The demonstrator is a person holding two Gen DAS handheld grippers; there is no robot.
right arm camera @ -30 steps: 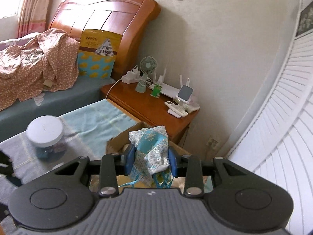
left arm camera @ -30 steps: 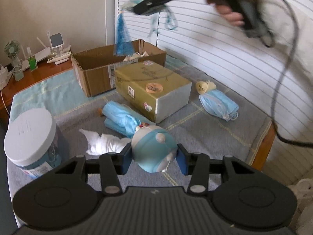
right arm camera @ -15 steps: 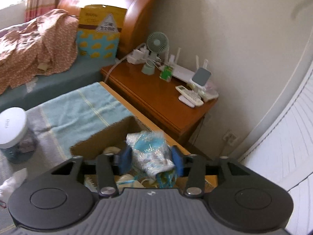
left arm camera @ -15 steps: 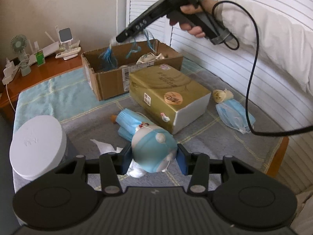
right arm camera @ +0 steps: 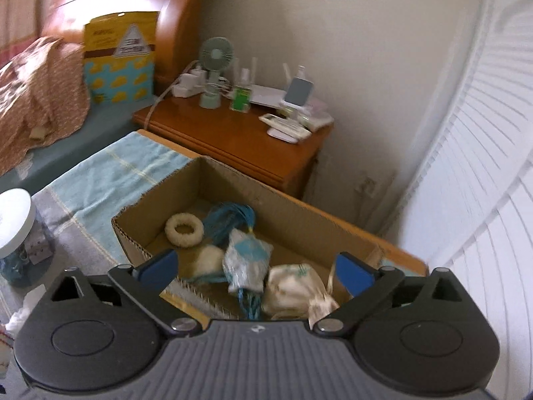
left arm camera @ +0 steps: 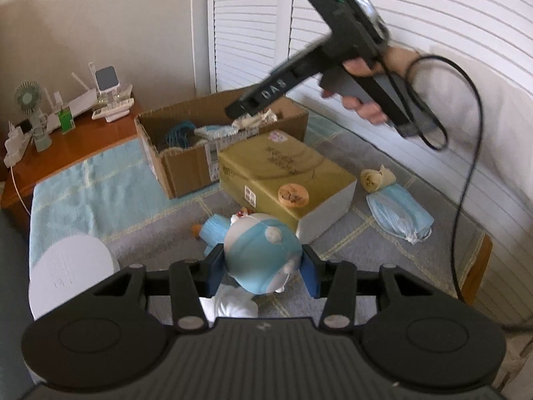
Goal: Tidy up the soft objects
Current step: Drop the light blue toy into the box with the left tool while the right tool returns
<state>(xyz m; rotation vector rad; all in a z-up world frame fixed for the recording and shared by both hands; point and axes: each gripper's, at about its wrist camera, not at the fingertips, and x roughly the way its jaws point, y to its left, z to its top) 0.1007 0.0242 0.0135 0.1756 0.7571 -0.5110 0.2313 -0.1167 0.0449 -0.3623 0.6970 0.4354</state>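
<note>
My left gripper point(left arm camera: 263, 266) is shut on a round blue and white plush toy point(left arm camera: 261, 256), held above the table. My right gripper point(right arm camera: 255, 266) is open above the cardboard box point(right arm camera: 299, 213); it also shows in the left wrist view point(left arm camera: 246, 108) over the box point(left arm camera: 186, 170). A patterned blue cloth bundle point(right arm camera: 246, 260) lies in the box below it, with a white ring point(right arm camera: 184, 230), blue cords point(right arm camera: 230, 216) and a cream pouch point(right arm camera: 293, 286). On the table lie a rolled blue cloth point(left arm camera: 213, 233), a white cloth point(left arm camera: 233, 303) and a blue face mask bundle point(left arm camera: 398, 213).
A gold tissue box point(left arm camera: 286, 176) sits in front of the cardboard box. A white-lidded jar point(left arm camera: 70, 273) stands at the left. A wooden nightstand point(right arm camera: 240, 143) holds a fan and small devices. White shutters point(left arm camera: 416, 16) lie to the right. A cable point(left arm camera: 466, 173) hangs from the right gripper.
My right gripper opened and dropped the patterned cloth bundle into the box. My left gripper lifted the plush toy and moved towards the box.
</note>
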